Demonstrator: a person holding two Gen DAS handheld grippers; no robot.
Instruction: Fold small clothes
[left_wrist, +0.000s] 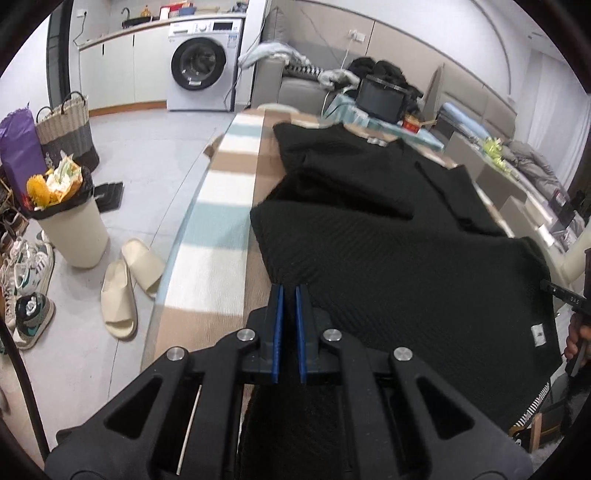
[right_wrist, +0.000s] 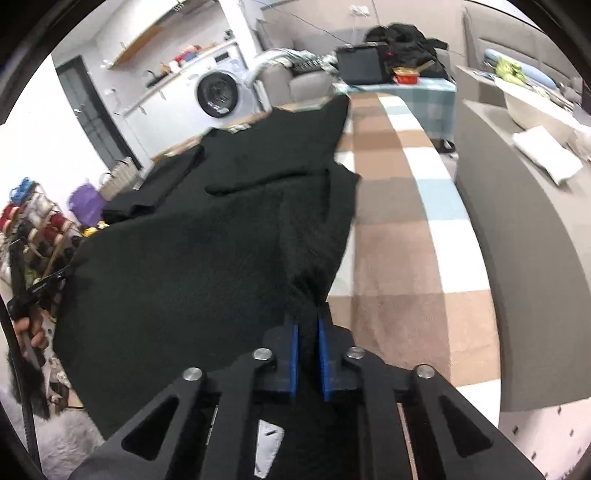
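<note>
Both grippers clamp the garment's (left_wrist: 369, 240) near corners: left gripper (left_wrist: 290, 291) at left, right gripper (right_wrist: 308, 314) at right; its length runs far along the table (right_wrist: 399, 229).

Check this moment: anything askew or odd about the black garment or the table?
Nothing damaged or spilled. The black garment lies rumpled and skewed on the checked tablecloth, a sleeve folded over; each near corner is pinched by the left gripper and right gripper.

hidden and cut off
the black garment (left_wrist: 388, 251) covers most of the table's (left_wrist: 225, 206) top; its near hem drops out of sight behind both grippers, and the bin's (left_wrist: 70, 225) contents blur together.
</note>
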